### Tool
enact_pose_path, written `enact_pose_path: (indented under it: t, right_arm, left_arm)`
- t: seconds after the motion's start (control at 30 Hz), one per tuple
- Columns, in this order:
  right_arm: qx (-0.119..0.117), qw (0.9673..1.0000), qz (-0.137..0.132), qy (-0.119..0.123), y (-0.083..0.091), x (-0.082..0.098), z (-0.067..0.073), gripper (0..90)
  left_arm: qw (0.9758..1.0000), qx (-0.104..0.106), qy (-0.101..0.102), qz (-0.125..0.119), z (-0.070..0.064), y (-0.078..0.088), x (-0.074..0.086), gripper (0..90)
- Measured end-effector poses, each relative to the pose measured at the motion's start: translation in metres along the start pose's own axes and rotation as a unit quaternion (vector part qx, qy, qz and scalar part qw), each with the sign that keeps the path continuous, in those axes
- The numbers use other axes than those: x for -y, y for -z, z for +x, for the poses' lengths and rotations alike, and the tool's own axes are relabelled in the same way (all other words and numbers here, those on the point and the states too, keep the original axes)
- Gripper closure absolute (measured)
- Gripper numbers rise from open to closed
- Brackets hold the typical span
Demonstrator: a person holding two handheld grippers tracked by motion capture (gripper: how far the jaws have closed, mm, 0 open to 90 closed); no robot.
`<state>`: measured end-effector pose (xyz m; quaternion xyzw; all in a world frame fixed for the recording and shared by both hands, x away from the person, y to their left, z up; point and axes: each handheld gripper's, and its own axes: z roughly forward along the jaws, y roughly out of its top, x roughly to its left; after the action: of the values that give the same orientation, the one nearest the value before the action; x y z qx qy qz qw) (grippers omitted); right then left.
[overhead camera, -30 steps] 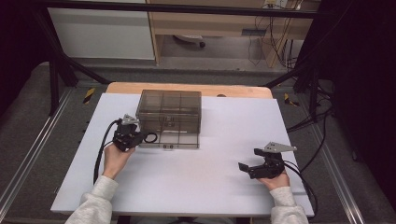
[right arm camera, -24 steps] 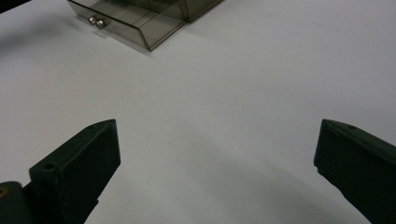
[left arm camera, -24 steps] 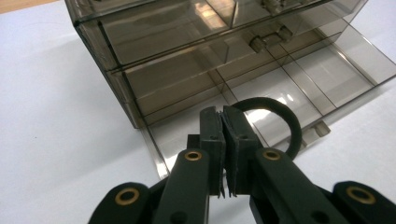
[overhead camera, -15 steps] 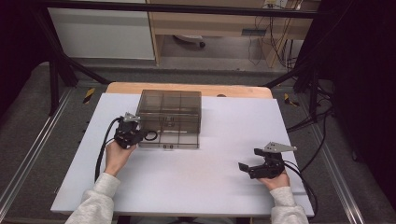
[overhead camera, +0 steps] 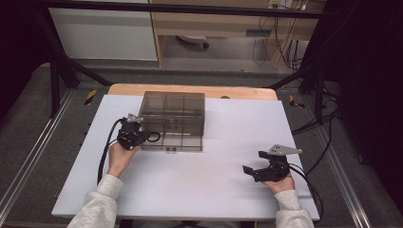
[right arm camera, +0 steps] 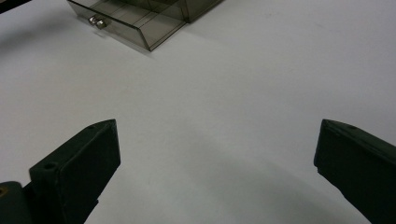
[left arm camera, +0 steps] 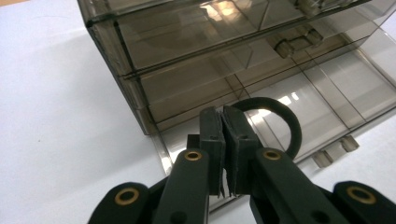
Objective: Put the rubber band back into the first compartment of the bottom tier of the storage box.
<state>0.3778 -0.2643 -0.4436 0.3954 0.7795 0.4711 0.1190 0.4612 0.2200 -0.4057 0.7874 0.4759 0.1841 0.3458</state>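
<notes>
A smoky see-through drawer cabinet (overhead camera: 173, 114) stands on the white table, its bottom drawer (overhead camera: 177, 144) pulled out toward me. My left gripper (overhead camera: 137, 135) is at the cabinet's left front corner, shut on a black elastic loop (overhead camera: 153, 137). In the left gripper view the jaws (left arm camera: 223, 114) pinch the loop (left arm camera: 290, 127), which sticks out over the open drawer (left arm camera: 327, 88). My right gripper (overhead camera: 253, 169) rests far to the right, open and holding nothing. Between its spread jaws (right arm camera: 217, 126) in the right gripper view lies bare table.
The drawer front carries small knobs (right arm camera: 96, 21). The white table top (overhead camera: 223, 190) stretches wide between the two hands. A wooden strip (overhead camera: 237, 91) runs along the far edge behind the cabinet. Cables (overhead camera: 105, 152) trail from both grippers.
My left gripper has edged very slightly toward the cabinet with the loop still pinched. The right gripper has not moved.
</notes>
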Motion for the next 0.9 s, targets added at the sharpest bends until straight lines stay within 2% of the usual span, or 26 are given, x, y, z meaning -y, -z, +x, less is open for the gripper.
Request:
enact_pose_path:
  t: [0.37,0.63,0.9]
  right_arm:
    - [0.001,1.0000,0.001,0.000,0.000,0.000,0.000,1.1]
    - [0.000,1.0000,0.001,-0.002,0.000,0.000,0.000,1.1]
    - [0.000,1.0000,0.001,0.000,0.000,0.000,0.000,1.1]
  left_arm:
    - [0.9999,-0.007,0.001,0.014,0.005,-0.008,0.003,86.1]
    - [0.9996,-0.014,-0.006,0.025,0.004,-0.013,0.004,86.2]
    - [0.9994,-0.016,-0.002,0.031,0.006,-0.018,0.008,86.2]
